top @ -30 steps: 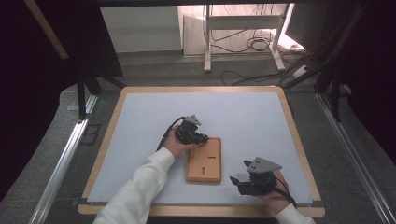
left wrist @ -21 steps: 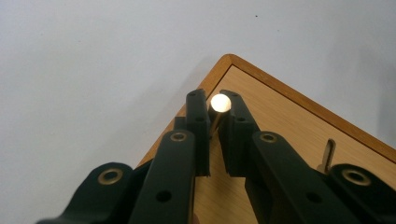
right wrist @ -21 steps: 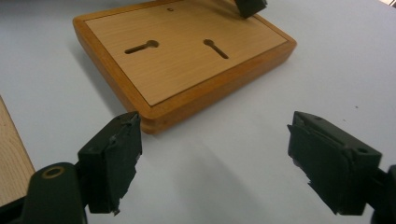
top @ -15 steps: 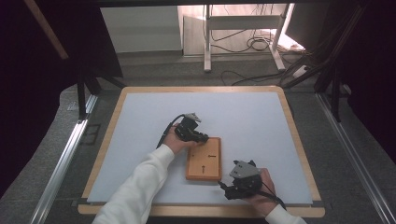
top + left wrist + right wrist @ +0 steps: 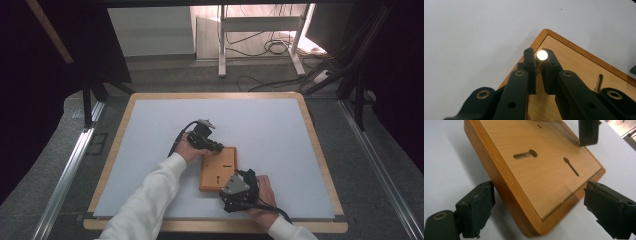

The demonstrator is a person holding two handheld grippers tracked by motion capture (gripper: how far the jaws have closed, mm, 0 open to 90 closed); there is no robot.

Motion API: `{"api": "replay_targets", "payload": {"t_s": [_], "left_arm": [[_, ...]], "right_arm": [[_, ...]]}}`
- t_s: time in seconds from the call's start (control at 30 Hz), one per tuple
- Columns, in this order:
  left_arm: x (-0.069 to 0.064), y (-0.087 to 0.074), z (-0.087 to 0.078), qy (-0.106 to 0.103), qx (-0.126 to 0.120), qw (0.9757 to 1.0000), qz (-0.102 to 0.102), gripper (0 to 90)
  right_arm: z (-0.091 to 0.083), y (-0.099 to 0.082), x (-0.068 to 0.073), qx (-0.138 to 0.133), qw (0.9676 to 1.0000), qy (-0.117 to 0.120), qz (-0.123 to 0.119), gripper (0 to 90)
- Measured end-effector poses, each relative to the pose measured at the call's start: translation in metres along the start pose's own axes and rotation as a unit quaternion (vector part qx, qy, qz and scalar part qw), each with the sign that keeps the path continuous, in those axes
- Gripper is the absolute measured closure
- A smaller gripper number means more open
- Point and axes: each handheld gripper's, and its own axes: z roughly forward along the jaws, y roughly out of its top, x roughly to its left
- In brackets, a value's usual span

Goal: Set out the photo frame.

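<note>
Pin [image 5: 542, 55] shaft hidden between left tool [image 5: 538, 60] pads.

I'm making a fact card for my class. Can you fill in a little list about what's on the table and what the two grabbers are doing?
table: white mat with a wooden rim
main thing: flat wooden board with keyhole-shaped slots
left gripper: jaws closed on a small round-headed pin at the board's far corner
right gripper: jaws wide open, one on each side of the board's near corner
who: a person in white sleeves

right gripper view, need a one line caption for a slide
Open right claw straddling the near corner of a wooden board with keyhole slots, on the white table.
</note>
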Motion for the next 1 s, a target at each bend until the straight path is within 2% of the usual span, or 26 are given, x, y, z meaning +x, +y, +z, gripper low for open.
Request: {"api": "replay_targets", "payload": {"t_s": [0.27,0.47,0.7,0.87,1.0], "left_arm": [[0.001,0.0,0.0,0.0,-0.002,1.0,-0.004,83.4],[0.001,-0.001,0.0,0.006,-0.012,0.9999,0.001,84.0],[-0.002,-0.003,0.0,0.023,-0.023,0.9995,0.006,79.1],[-0.001,-0.003,0.0,0.021,-0.029,0.9993,0.005,76.4],[-0.001,-0.003,-0.001,0.019,-0.033,0.9993,0.005,72.1]], "right_arm": [[0.007,0.005,0.006,0.001,0.9985,-0.041,-0.037,10.8],[0.002,0.007,0.007,-0.016,0.9964,-0.054,-0.063,18.7],[-0.005,0.008,0.002,-0.029,0.9956,-0.067,-0.06,27.3],[-0.01,0.008,-0.003,-0.036,0.995,-0.073,-0.057,35.5],[-0.012,0.009,-0.005,-0.04,0.9944,-0.076,-0.062,38.5]]}}
